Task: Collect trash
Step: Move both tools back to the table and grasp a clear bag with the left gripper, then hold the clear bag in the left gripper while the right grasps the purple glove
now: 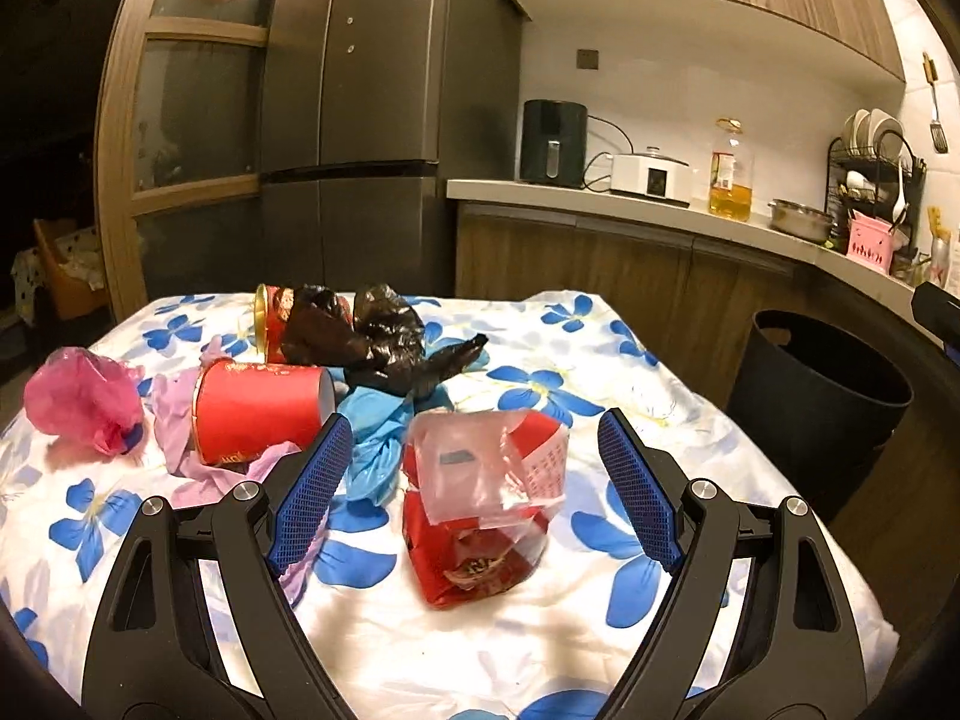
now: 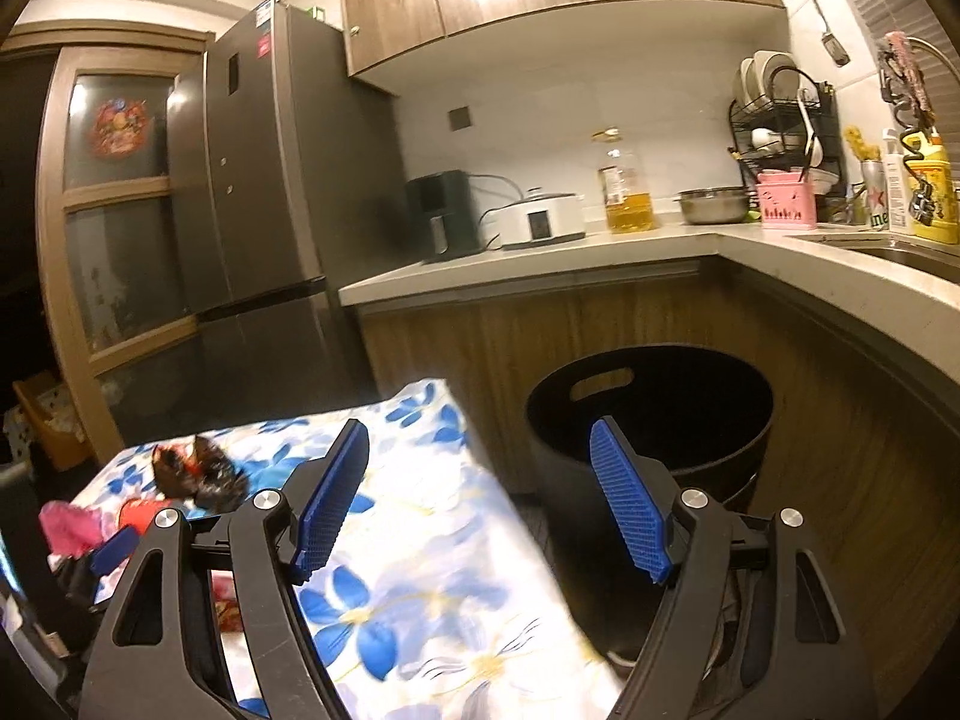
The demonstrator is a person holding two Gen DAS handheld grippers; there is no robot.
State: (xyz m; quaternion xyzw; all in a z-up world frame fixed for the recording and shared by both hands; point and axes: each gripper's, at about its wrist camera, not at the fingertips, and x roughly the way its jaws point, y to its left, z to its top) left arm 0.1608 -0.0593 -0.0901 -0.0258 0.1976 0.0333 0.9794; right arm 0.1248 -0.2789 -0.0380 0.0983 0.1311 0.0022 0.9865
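Note:
Trash lies on a table with a white, blue-flowered cloth point(image 1: 600, 360). A crumpled red wrapper with clear plastic point(image 1: 486, 504) lies between my open left gripper's point(image 1: 474, 480) fingers. Behind it are a red paper cup on its side point(image 1: 258, 411), a blue glove point(image 1: 378, 444), purple plastic point(image 1: 174, 414), a pink bag point(image 1: 78, 399), a black bag point(image 1: 384, 336) and a red can point(image 1: 273, 321). A black bin point(image 1: 822, 396) stands right of the table. My right gripper point(image 2: 480, 492) is open and empty, above the table's right edge beside the bin point(image 2: 654, 414).
A grey fridge point(image 1: 360, 120) stands behind the table. A kitchen counter point(image 1: 630, 201) with an air fryer, cooker, oil bottle, pot and dish rack runs behind and right. The counter curves round behind the bin point(image 2: 840, 300).

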